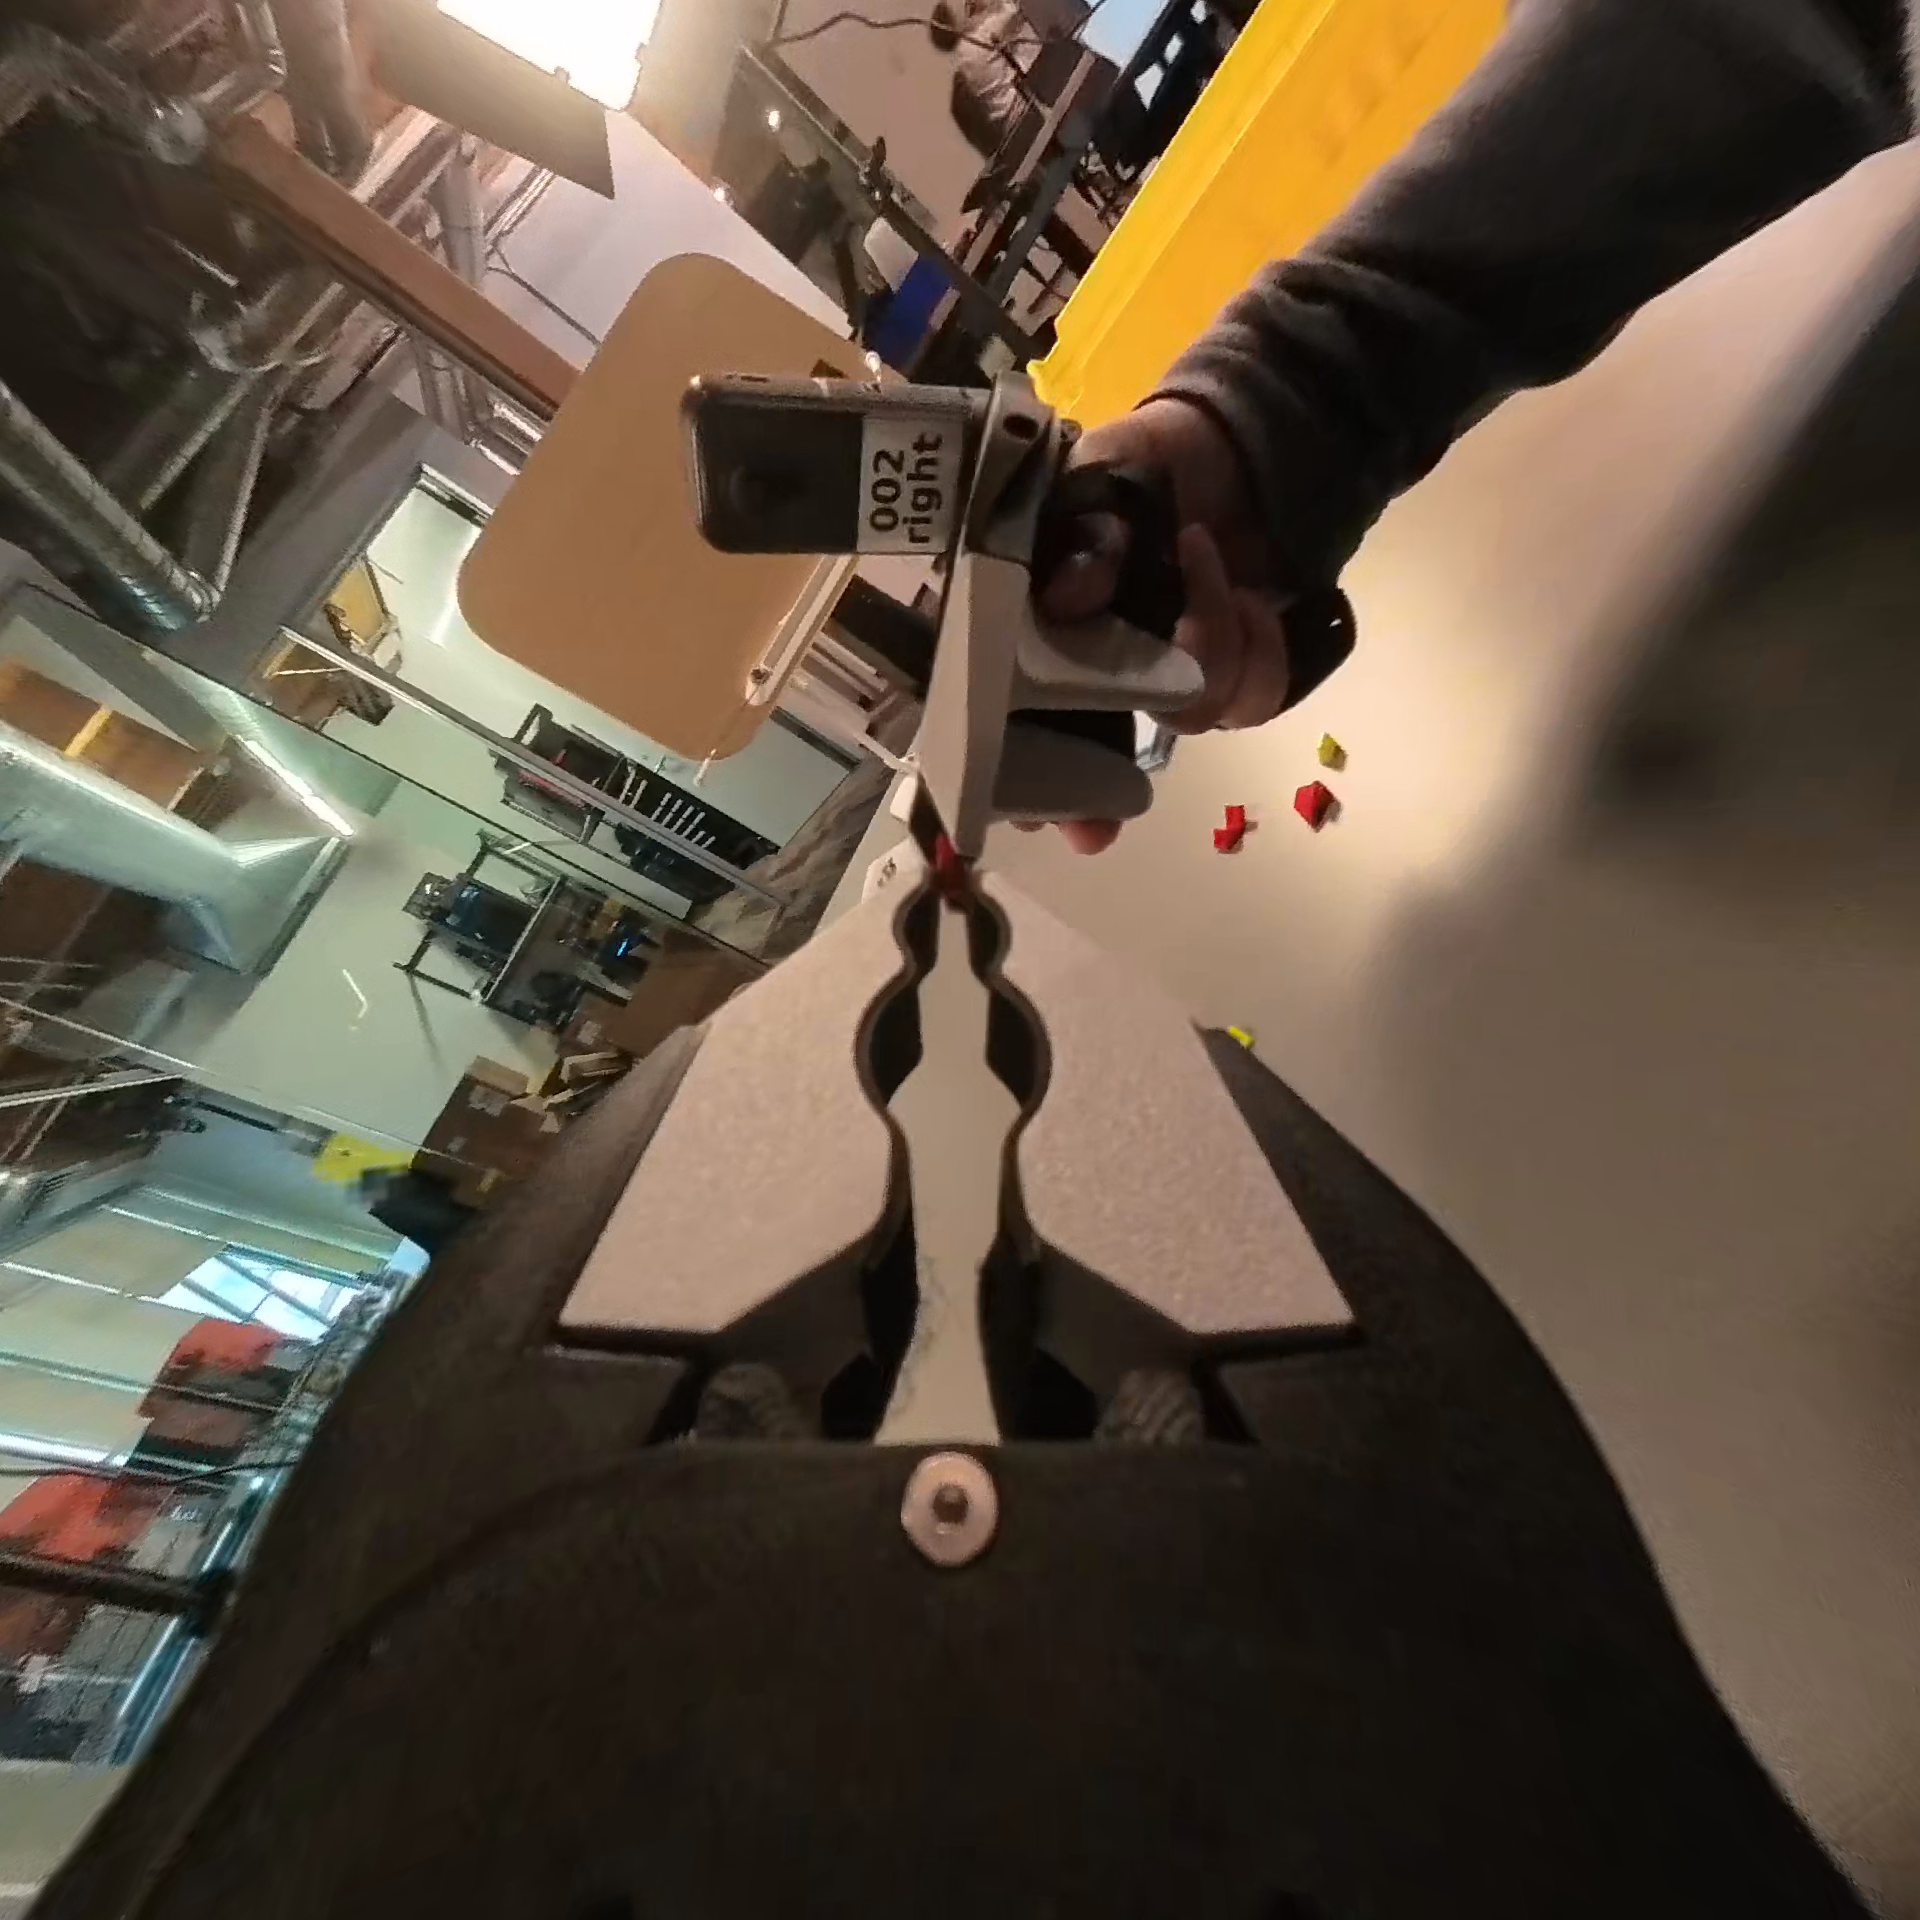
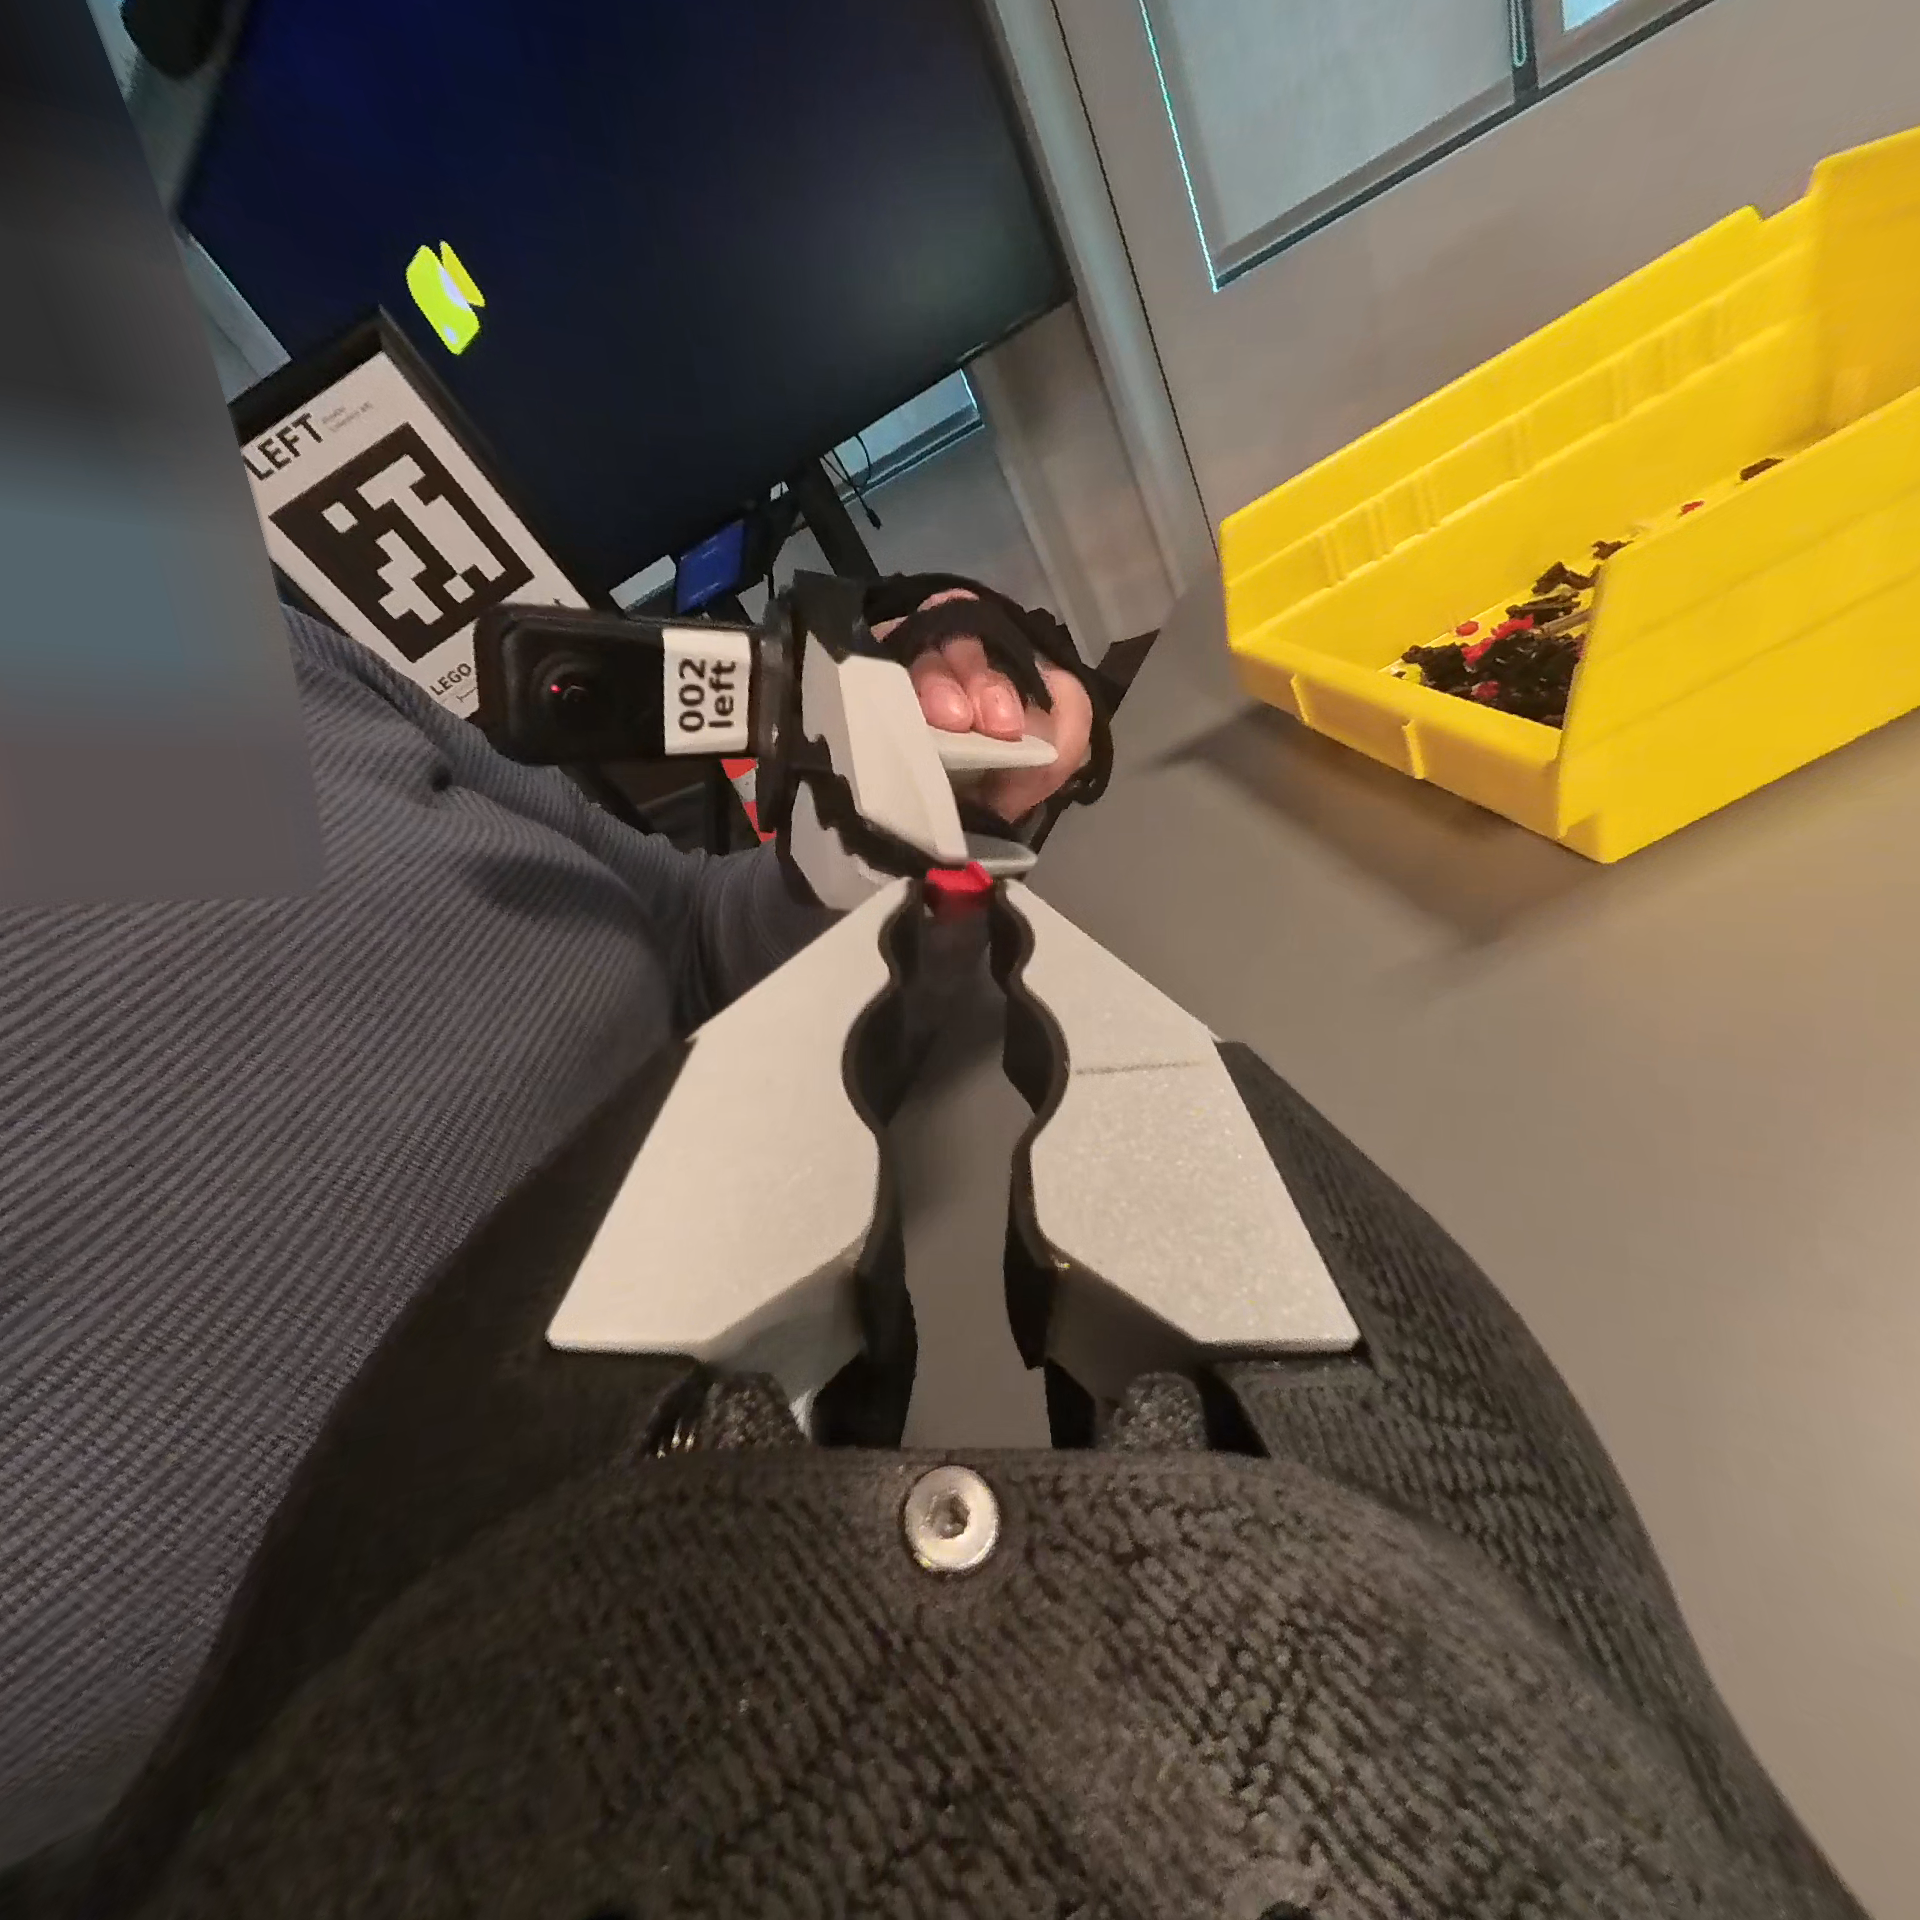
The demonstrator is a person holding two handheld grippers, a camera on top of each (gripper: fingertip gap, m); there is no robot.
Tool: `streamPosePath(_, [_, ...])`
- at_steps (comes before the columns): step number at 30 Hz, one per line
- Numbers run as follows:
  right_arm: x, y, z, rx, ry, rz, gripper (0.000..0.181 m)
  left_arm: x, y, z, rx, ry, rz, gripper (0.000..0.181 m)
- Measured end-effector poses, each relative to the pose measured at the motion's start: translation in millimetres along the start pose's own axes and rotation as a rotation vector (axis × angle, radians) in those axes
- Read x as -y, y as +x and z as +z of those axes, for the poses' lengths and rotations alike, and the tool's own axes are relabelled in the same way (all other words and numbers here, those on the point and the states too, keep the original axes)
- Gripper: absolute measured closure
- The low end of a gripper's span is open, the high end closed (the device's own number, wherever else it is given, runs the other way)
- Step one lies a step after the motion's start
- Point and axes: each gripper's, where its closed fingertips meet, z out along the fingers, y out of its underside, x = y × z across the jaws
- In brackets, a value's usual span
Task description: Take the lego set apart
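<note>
A: The lego piece (image 2: pixel 954 891), a small red bit, sits in the air between the two tools, well above the table (image 2: pixel 1558 1091). The right gripper (image 2: pixel 951 914) pinches it at its very tips, nearly closed on it, and the left gripper (image 1: pixel 945 883) meets it from the opposite side, also drawn in narrow around the same red bit.

B: So what could spoil the pull?

A: Each tool appears to hold only a sliver. If the person twists unevenly, the piece likely pops free from one set of tips and flies off. It is so small that both tips crowd it, and whether each side grips a separate brick cannot be told.

B: And where would it land?

A: Probably on the table, among the loose red pieces (image 1: pixel 1273 816) and a yellow one (image 1: pixel 1331 748) lying past the right hand (image 1: pixel 1153 613). The yellow bin (image 2: pixel 1558 665) stands off to the right, well apart, with dark and red parts in it.

B: Room to move?

A: Plenty on the bin side. On the other side the person's sleeve (image 2: pixel 364 935) is close, and the table edge is not visible there.
</note>
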Motion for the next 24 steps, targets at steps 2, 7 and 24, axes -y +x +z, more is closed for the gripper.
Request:
streamPosePath(2, [-0.5,1.1,0.0,-0.009,-0.001,0.005,0.171,-1.1,0.4,0.7,-0.011,-0.006,-0.021,0.178])
streamPosePath(7, [3.8,32.2,-3.2,-0.262,0.018,-0.079,0.156,-27.0,-11.3,9.3,0.045,-0.154,-0.211,0.178])
streamPosePath(24, [-8.9,58.4,-1.6,-0.546,-0.079,-0.224,0.178,-52.1,-5.1,16.3,0.077,-0.231,-0.367,0.181])
